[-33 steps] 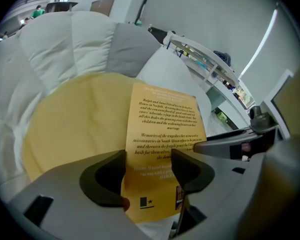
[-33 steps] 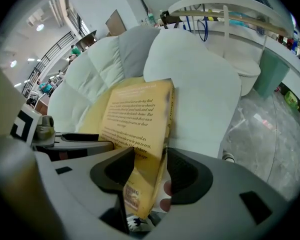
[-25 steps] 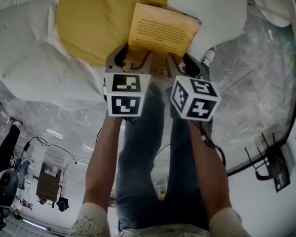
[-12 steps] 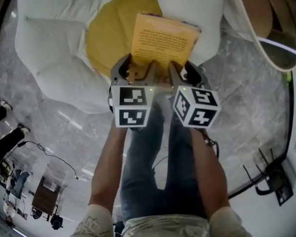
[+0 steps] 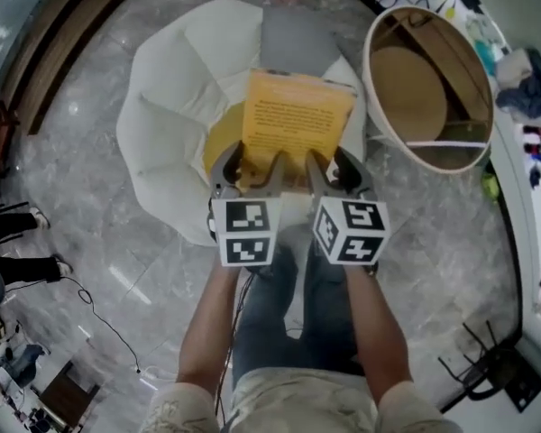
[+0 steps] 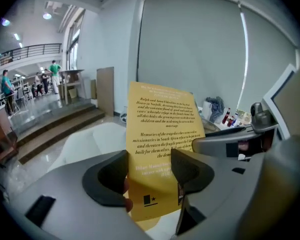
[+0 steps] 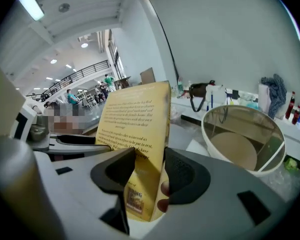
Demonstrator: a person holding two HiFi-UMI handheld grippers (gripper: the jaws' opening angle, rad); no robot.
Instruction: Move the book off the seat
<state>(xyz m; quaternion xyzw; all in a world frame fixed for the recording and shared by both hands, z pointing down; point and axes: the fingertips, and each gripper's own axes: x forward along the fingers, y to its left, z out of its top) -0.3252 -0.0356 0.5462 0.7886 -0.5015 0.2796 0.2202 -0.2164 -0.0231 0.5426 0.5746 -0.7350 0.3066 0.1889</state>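
Note:
A yellow book with dark print on its back cover is held up in the air above a white cushioned seat with a yellow seat pad. My left gripper is shut on the book's lower left edge, and my right gripper is shut on its lower right edge. In the left gripper view the book stands upright between the jaws. In the right gripper view the book is seen edge-on, clamped between the pads.
A round white tub-shaped side table with a wooden inside stands right of the seat. A grey cushion lies at the seat's back. The floor is glossy grey marble. A counter with bottles and cloths runs along the right.
Both grippers have lifted the book higher above the seat. The seat looks smaller and farther below, and the round side table has come into view.

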